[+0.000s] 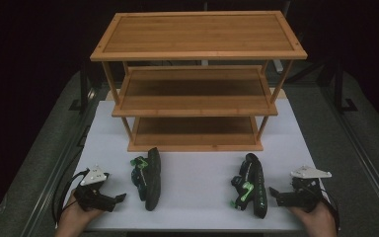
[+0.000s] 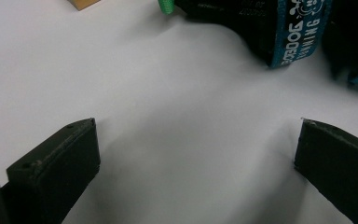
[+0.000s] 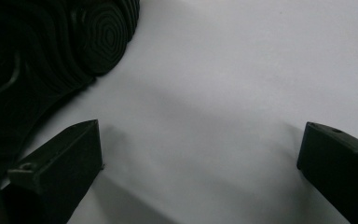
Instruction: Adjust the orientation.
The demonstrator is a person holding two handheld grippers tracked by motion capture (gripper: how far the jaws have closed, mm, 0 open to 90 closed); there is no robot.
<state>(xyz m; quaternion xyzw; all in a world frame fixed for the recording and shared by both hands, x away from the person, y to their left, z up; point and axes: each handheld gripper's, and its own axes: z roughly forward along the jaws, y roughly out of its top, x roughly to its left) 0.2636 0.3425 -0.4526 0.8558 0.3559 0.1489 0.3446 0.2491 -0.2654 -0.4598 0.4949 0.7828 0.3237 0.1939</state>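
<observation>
Two black sandals lie on their sides on the white tabletop [image 1: 192, 173], in front of a three-tier wooden shelf [image 1: 197, 79]. Left sandal [image 1: 148, 178] — black with green straps — sits near the shelf's left foot; right sandal [image 1: 251, 186] lies near the right end of the tabletop, sole facing the right gripper. Left gripper [image 1: 117, 198] rests at the near left corner, jaws pointing toward the left sandal, just beside it but apart. In the left gripper view its jaws stand wide open with bare tabletop between them; a blue printed strap [image 2: 298, 32] of the sandal shows ahead. Right gripper [image 1: 276, 193] rests at the near right, jaws wide open, holding nothing — the ribbed sole [image 3: 51, 51] lies just beside one jaw.
</observation>
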